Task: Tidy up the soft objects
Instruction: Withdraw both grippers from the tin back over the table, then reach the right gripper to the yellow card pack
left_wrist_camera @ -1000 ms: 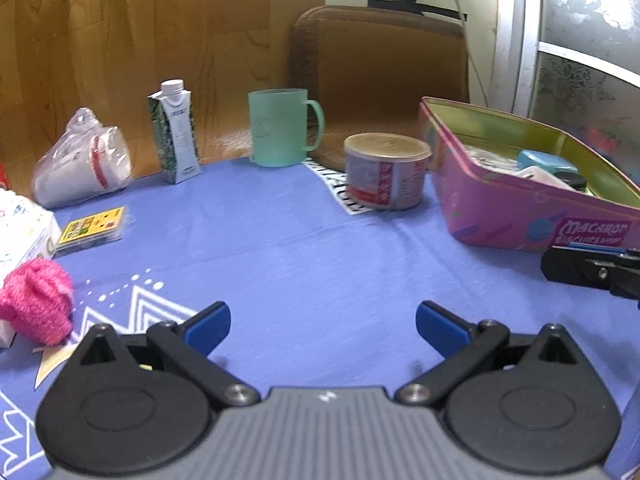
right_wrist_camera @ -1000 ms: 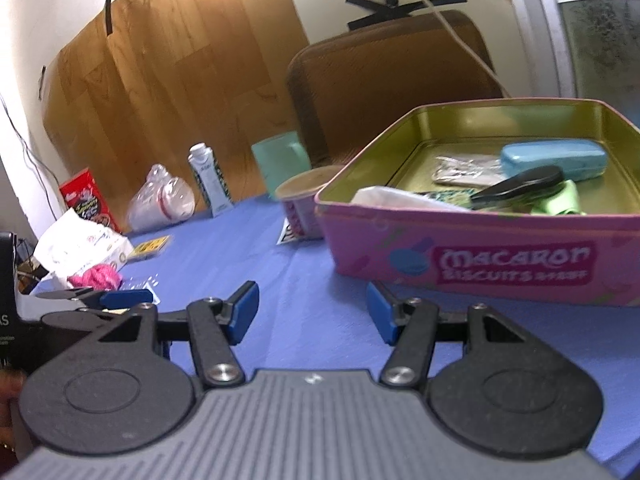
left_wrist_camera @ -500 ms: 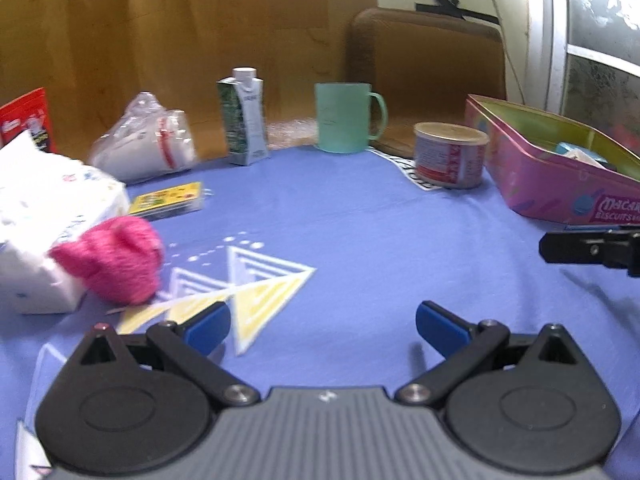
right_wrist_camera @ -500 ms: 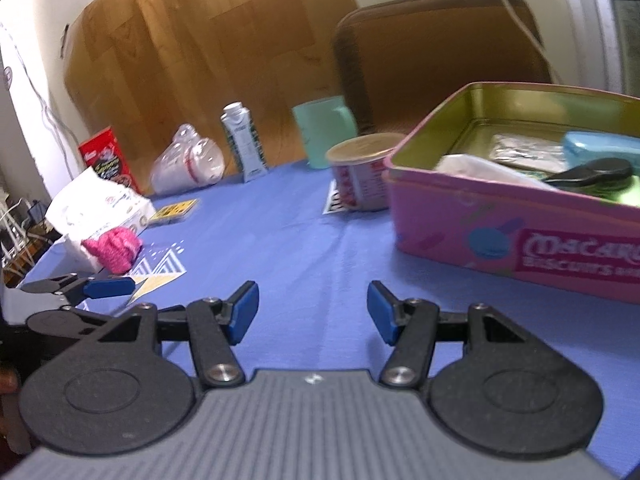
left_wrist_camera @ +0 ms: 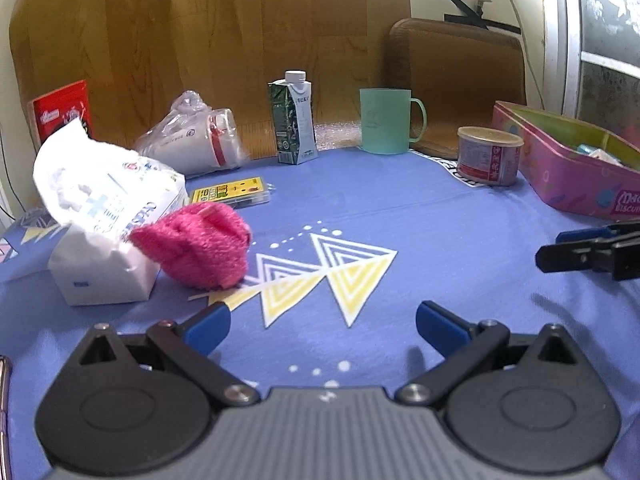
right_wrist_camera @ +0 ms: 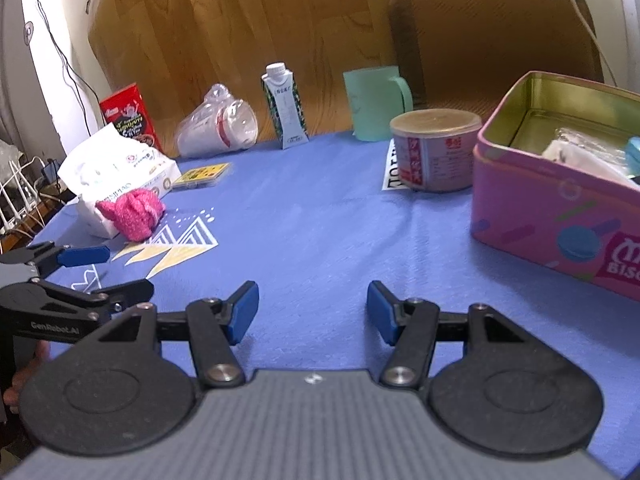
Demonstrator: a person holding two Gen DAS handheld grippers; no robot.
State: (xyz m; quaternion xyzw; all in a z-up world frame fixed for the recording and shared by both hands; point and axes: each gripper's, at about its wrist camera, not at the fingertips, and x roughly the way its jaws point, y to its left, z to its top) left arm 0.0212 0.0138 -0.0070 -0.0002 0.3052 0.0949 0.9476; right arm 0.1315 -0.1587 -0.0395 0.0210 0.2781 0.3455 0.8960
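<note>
1. Over the blue-clothed table (left_wrist_camera: 360,200), just above the yellow-and-white triangle print (left_wrist_camera: 320,272): left tongs (left_wrist_camera: 323,322), blue pads wide apart, nothing between them.
2. Ahead of the left tongs and off to their left: pink fuzzy soft item (left_wrist_camera: 196,246), lying on the cloth and leaning against a white tissue pack (left_wrist_camera: 96,216). Apart from the tongs, untouched.
3. Farther ahead of the left tongs, along the back edge: bagged white cup (left_wrist_camera: 196,144) on its side, green drink carton (left_wrist_camera: 295,120) upright, mint mug (left_wrist_camera: 386,120), small yellow card pack (left_wrist_camera: 232,194) flat on the cloth, red packet (left_wrist_camera: 64,108) at far left.
4. To the right of the left tongs: right tongs (left_wrist_camera: 576,248) seen side-on, blue pad showing.
5. Low over the bare cloth: right tongs (right_wrist_camera: 312,314), pads held partly apart, gripping nothing.
6. Ahead of the right tongs and to their right: pink biscuit tin (right_wrist_camera: 560,208), lid off, several items inside, not clear which.
7. Just left of the tin, straight ahead of the right tongs: round can (right_wrist_camera: 436,148) with a tan lid, standing on a printed paper.
8. Far ahead-left of the right tongs: same pink soft item (right_wrist_camera: 134,212) against the tissue pack (right_wrist_camera: 116,176); left tongs (right_wrist_camera: 84,276) nearer, at the left edge, open.
</note>
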